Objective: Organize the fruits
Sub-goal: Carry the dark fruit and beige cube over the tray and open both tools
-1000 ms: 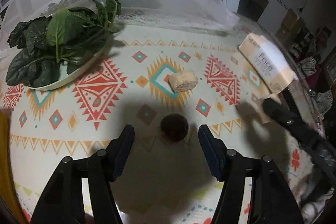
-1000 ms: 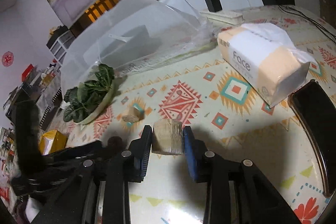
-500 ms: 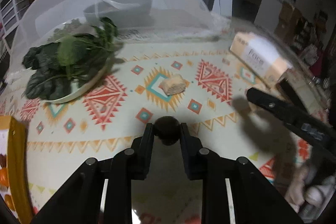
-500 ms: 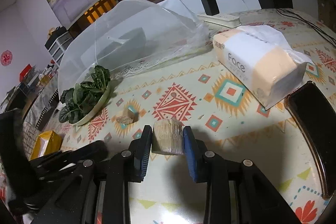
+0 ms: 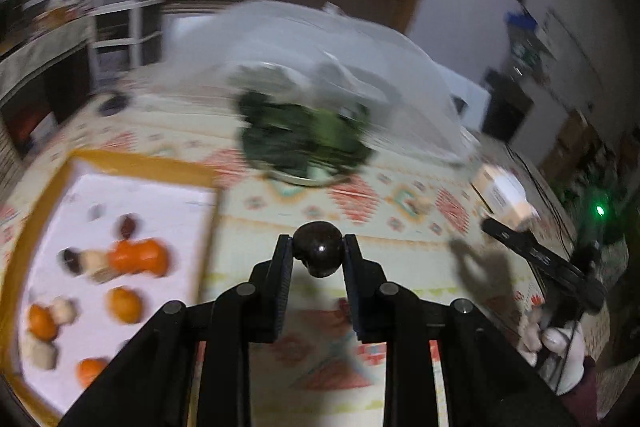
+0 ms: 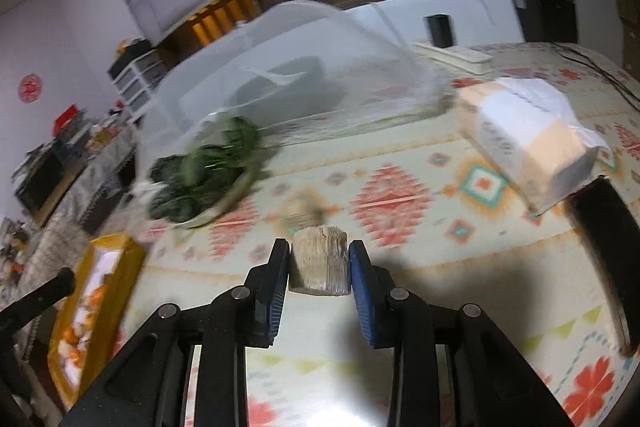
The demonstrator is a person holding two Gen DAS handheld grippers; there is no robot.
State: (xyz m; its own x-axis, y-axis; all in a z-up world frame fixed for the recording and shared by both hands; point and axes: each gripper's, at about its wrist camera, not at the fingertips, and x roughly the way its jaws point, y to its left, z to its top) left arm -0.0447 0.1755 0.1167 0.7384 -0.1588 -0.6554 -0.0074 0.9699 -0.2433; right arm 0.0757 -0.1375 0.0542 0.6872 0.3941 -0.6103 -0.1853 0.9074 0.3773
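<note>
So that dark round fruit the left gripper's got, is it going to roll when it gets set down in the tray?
Probably. The dark round fruit looks nearly spherical and glossy, so it may roll on the yellow-rimmed tray's flat white floor. The left gripper pinches it only at its sides, so the smooth skin could slip. It seems firm, showing no denting.

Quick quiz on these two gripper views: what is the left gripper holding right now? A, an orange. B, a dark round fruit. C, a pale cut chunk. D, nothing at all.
B: in the left wrist view the left gripper has its pads pressed on either side of a dark round fruit; the pale chunk sits in the right gripper instead.
</note>
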